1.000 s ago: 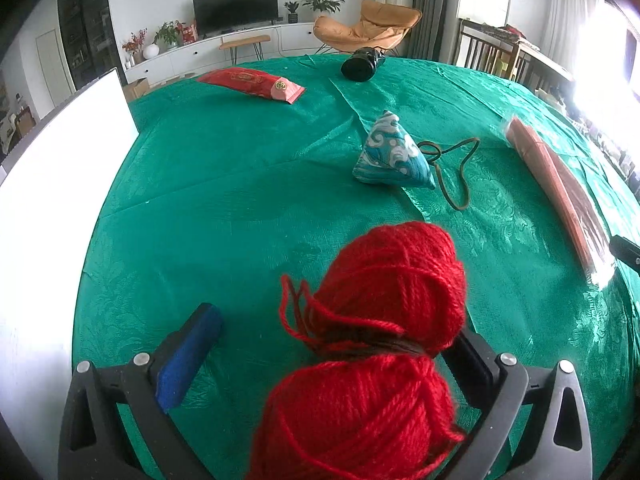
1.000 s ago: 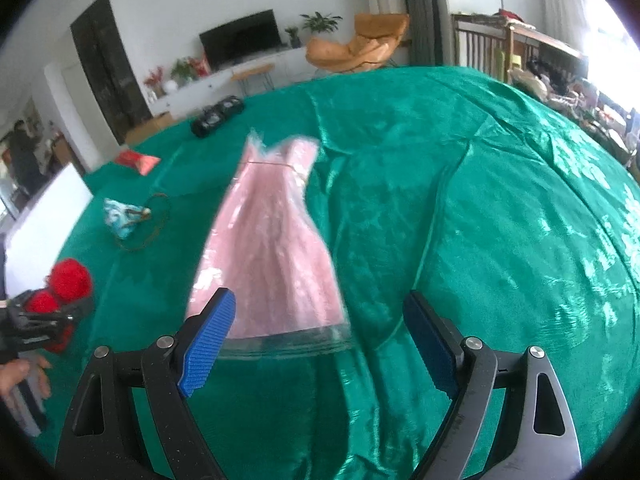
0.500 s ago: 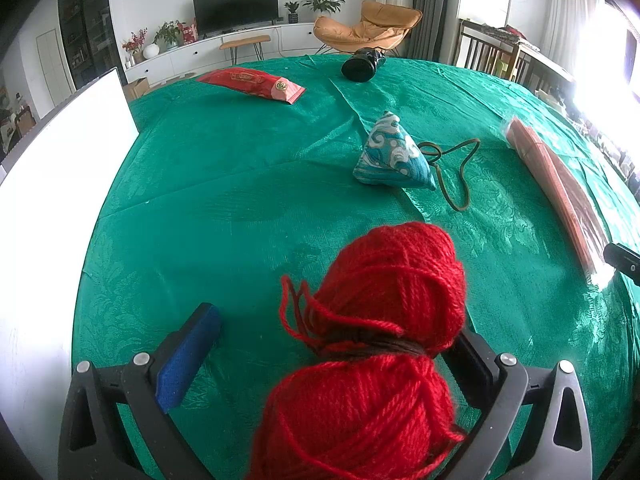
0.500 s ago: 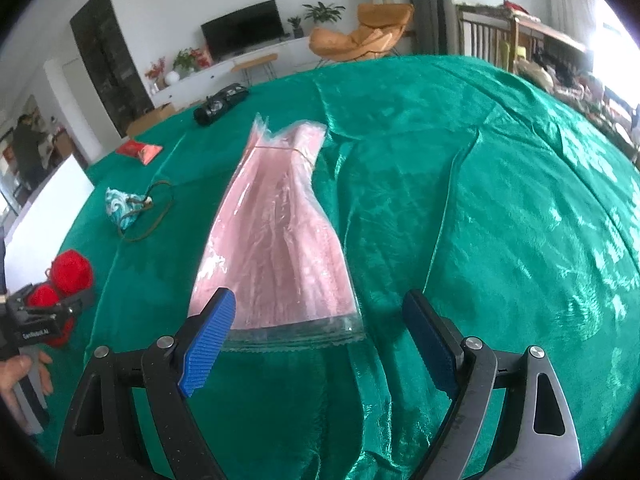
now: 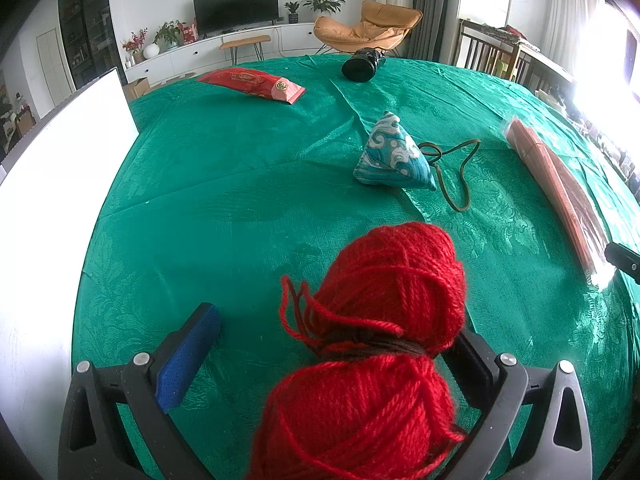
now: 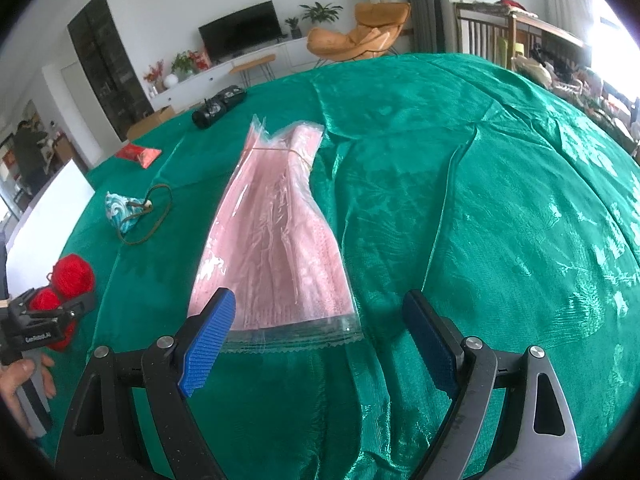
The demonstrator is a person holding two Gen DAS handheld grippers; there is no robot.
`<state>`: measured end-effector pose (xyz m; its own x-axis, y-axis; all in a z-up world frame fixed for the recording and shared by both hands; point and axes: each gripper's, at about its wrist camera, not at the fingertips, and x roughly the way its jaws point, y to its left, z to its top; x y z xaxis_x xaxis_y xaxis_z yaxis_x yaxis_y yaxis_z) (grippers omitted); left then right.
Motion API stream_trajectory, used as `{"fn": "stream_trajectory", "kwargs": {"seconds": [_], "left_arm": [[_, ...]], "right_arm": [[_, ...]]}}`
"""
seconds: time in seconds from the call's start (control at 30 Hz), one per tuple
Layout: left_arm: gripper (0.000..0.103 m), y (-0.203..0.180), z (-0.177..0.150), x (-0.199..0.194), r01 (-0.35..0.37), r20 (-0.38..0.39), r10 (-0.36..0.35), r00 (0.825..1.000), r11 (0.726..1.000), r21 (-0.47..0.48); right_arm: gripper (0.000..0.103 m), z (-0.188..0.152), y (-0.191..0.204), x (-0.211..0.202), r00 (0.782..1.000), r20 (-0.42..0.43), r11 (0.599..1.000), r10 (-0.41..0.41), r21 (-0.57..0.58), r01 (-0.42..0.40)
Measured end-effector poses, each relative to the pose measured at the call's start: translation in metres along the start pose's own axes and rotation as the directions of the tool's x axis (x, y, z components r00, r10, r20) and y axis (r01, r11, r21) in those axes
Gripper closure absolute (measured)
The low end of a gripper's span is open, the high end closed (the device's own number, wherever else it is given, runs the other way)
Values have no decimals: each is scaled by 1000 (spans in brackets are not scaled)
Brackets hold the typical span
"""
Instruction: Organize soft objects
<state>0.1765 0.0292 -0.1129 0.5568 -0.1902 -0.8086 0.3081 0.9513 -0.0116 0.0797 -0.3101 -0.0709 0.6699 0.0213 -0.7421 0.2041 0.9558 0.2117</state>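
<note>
Between the spread fingers of the left tool (image 5: 320,356), a red yarn skein (image 5: 380,332) is seen lying against the right finger, clear of the left pad (image 5: 188,360); no grip is shown. Over the green-clothed desk (image 6: 480,200), the right tool (image 6: 320,344) is held wide open and empty, the bagged pink garment (image 6: 276,240) lying just ahead near the desk's middle.

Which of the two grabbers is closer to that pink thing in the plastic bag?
Right. The right gripper hovers open at the pink bagged item's near end. The left gripper sits well off to its side, with red yarn between its fingers.
</note>
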Motion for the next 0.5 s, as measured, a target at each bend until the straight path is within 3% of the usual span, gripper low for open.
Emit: {"fn": "stream_trajectory", "kwargs": {"seconds": [0.3, 0.4, 0.5], "left_arm": [[0, 0, 0, 0, 1, 0, -1, 1000, 1000, 0], [0, 0, 0, 0, 0, 0, 0, 1000, 1000, 0], [0, 0, 0, 0, 1, 0, -1, 1000, 1000, 0]], "right_arm": [[15, 14, 4, -24, 991, 91, 993, 98, 57, -103], [15, 39, 20, -5, 994, -6, 993, 113, 22, -113], [15, 63, 37, 30, 990, -135, 997, 49, -51, -56]]}}
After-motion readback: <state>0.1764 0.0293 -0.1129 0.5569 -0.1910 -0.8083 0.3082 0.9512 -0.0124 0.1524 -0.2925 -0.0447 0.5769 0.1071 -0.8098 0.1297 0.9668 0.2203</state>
